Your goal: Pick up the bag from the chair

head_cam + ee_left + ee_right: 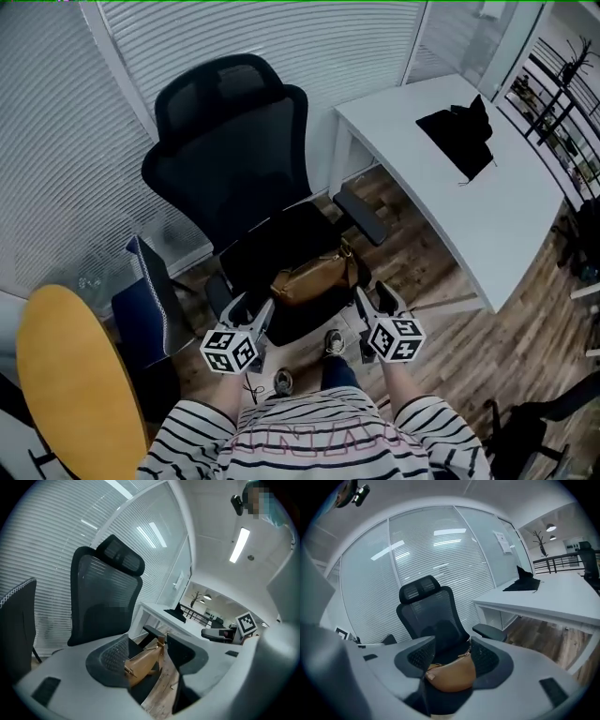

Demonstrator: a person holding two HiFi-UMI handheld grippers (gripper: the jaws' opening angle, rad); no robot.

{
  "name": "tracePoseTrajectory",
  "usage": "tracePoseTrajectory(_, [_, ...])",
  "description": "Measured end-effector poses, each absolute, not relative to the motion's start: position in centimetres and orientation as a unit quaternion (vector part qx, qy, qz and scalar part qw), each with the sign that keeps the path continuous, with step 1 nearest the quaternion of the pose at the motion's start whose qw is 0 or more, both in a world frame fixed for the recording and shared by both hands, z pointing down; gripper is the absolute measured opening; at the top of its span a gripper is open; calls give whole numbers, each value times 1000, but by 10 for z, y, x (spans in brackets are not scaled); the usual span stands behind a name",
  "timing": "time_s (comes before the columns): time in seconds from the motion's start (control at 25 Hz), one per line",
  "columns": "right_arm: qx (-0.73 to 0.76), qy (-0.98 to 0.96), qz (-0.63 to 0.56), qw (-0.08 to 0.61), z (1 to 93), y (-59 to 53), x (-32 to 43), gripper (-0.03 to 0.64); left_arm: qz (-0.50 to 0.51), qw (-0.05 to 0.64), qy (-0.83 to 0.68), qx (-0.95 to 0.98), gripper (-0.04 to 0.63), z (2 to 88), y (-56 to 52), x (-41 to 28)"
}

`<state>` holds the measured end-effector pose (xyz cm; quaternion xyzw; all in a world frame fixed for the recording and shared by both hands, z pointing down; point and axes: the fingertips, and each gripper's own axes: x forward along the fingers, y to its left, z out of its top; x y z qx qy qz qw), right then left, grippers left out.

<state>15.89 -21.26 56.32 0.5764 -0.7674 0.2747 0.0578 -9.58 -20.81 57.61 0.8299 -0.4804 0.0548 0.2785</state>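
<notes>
Both claws are out in front of me, low, aimed at the chair (234,141). The bag (314,277), a tan leather pouch w/ a zip and strap hardware, lies on the black seat toward the front edge, long side running L to R and a bit toward the R armrest.

L gripper (249,309): jaws apart, nothing pinched. In the left gripper view the bag shows in the gap between the pads, but further off; the pads aren't on it. The gripper sits off the seat's front L corner, near the bag, not touching.

R gripper (377,300): jaws also apart, holding nothing. In the right gripper view the bag sits framed between the two pads, lying on the seat beyond them; no contact that I can see. The gripper is just off the seat's front R corner, beside the armrest.

So the bag is between the two claws, both close, neither on it.

Around: white desk (441,187) to the R w/ a black item (459,136) on top, round yellow table (66,384) at lower L, second dark chair (150,291) next to it, wood floor (441,319), blinds behind. My striped top (319,436) is at the bottom of the head view.
</notes>
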Motion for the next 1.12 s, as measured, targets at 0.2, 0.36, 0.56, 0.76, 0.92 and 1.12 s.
tracePoseTrajectory(0.2, [547,-784,283,81,589,-256,172,230,54,310,-524,792,259,606,-230,-90])
tracePoseTrajectory(0.36, [522,-794,293,108,614,-284,175,230,56,343,-553,757,276,635,-234,-90])
tracePoseTrajectory(0.56, [490,-802,304,153,659,-315,172,236,54,386,-569,724,294,678,-235,-85])
tracePoseTrajectory(0.76, [465,-805,325,174,699,-336,162,244,54,410,-589,695,305,709,-235,-89])
tracePoseTrajectory(0.92, [457,-803,338,178,724,-348,157,260,41,424,-599,678,310,728,-241,-88])
tracePoseTrajectory(1.12, [445,-807,354,160,739,-359,149,276,22,440,-605,664,318,747,-248,-79])
